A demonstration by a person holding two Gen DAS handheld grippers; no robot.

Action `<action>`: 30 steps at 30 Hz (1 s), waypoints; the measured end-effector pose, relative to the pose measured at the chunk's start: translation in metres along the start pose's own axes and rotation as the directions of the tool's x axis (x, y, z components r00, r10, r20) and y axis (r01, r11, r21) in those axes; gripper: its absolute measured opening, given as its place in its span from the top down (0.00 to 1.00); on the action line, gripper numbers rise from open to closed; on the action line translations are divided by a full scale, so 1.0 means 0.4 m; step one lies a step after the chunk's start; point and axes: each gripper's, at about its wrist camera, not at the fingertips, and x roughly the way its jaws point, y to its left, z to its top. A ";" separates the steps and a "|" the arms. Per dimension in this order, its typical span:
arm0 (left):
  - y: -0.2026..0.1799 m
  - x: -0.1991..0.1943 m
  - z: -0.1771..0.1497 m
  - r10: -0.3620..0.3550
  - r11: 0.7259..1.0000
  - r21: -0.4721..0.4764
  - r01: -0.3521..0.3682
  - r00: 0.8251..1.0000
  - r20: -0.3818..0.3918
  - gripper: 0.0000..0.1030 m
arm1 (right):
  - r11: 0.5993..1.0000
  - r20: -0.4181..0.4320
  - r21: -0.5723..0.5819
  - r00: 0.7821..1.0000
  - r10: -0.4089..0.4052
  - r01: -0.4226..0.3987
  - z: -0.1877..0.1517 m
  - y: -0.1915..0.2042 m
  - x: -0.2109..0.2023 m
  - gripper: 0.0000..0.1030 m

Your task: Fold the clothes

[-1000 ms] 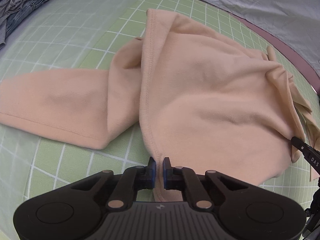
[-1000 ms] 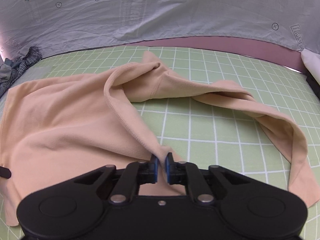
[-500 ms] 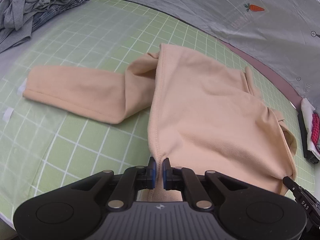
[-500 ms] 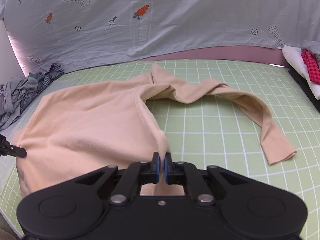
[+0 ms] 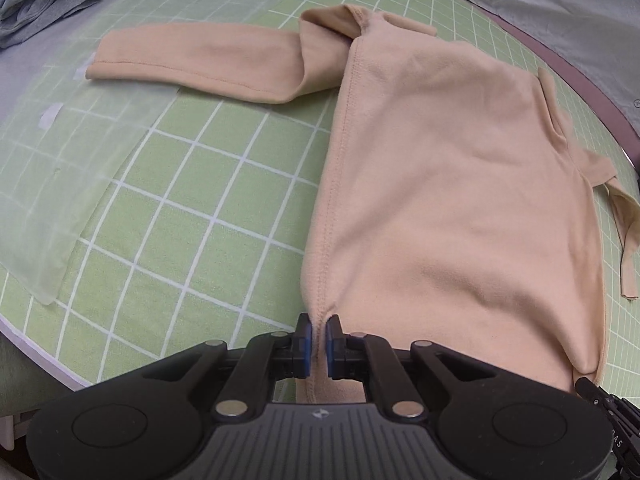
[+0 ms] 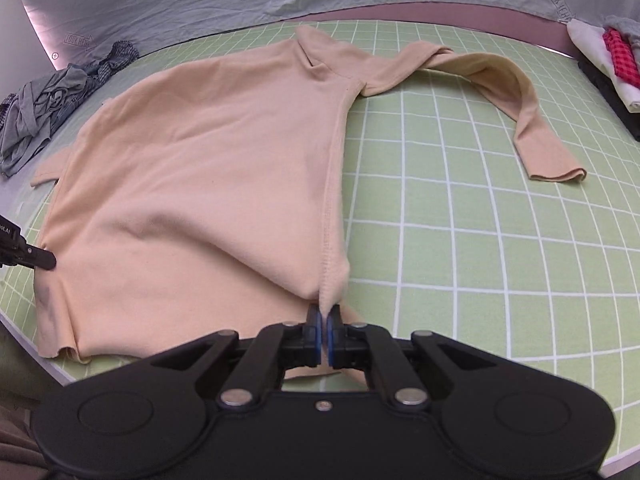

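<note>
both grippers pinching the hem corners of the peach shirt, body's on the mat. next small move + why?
Probably lower both hem corners onto the green grid mat and let go. The left hand-held gripper and right hand-held gripper are shut on the peach shirt at its near edge, where the cloth is bunched and lifted; the rest lies spread with both sleeves out, ready for a sleeve fold.

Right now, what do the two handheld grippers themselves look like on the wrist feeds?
Both look alike: a wide matte black body with two round recesses, black linkage arms with silver pivot pins, and blue pads on the fingertips. The left gripper has a ribbed grey centre plate with a small logo; the right gripper has a plain black centre with one small screw. No cables, sleeves or hands show.
</note>
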 end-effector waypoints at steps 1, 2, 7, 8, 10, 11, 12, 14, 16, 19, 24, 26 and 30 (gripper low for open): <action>0.000 0.003 0.002 0.005 1.000 0.001 -0.005 1.000 -0.004 0.92 | 1.000 -0.008 -0.002 1.000 0.001 -0.001 -0.001 -0.002 0.004 0.97; 0.000 0.007 0.006 0.010 1.000 0.001 -0.010 1.000 -0.009 0.90 | 1.000 -0.016 -0.015 1.000 0.003 -0.003 0.001 0.000 0.006 0.97; 0.004 0.012 0.044 0.019 0.999 -0.030 -0.019 1.000 -0.018 0.84 | 0.999 -0.030 -0.037 1.000 0.006 -0.007 0.019 -0.005 0.014 0.94; 0.004 0.005 0.055 0.019 0.999 -0.030 -0.019 1.000 -0.005 0.77 | 1.000 -0.021 -0.023 1.000 0.009 -0.009 0.027 -0.013 0.013 0.91; 0.002 -0.011 0.079 0.018 0.999 -0.031 -0.017 1.000 0.020 0.70 | 1.000 0.002 0.002 1.000 0.013 -0.013 0.048 -0.029 0.008 0.74; 0.003 -0.022 0.094 0.010 0.999 -0.036 -0.008 0.999 0.038 0.65 | 1.000 0.016 0.013 1.000 0.013 -0.013 0.060 -0.037 0.004 0.71; 0.004 -0.032 0.109 0.001 0.999 -0.042 0.001 0.998 0.057 0.63 | 0.999 0.031 0.030 0.999 0.016 -0.017 0.076 -0.049 0.001 0.65; 0.004 -0.050 0.139 -0.008 0.998 -0.059 0.014 0.995 0.098 0.55 | 0.997 0.066 0.067 0.998 0.022 -0.027 0.109 -0.078 -0.001 0.59; 0.002 -0.063 0.170 -0.009 0.997 -0.073 0.019 0.990 0.139 0.49 | 0.994 0.102 0.105 0.995 0.013 -0.024 0.147 -0.112 0.006 0.56; -0.003 -0.046 0.235 0.021 0.997 -0.082 -0.006 0.985 0.174 0.43 | 0.989 0.139 0.149 0.990 -0.034 0.013 0.215 -0.173 0.035 0.52; -0.052 0.020 0.323 0.053 0.997 -0.067 -0.044 0.988 0.146 0.42 | 0.985 0.141 0.167 0.989 -0.051 0.027 0.289 -0.235 0.081 0.50; -0.071 0.051 0.344 0.068 0.996 -0.069 -0.060 0.991 0.119 0.41 | 0.985 0.133 0.170 0.990 -0.055 0.032 0.309 -0.250 0.096 0.50; -0.096 0.097 0.355 0.072 0.995 -0.081 -0.066 0.995 0.075 0.40 | 0.983 0.117 0.176 0.991 -0.064 0.042 0.347 -0.280 0.125 0.50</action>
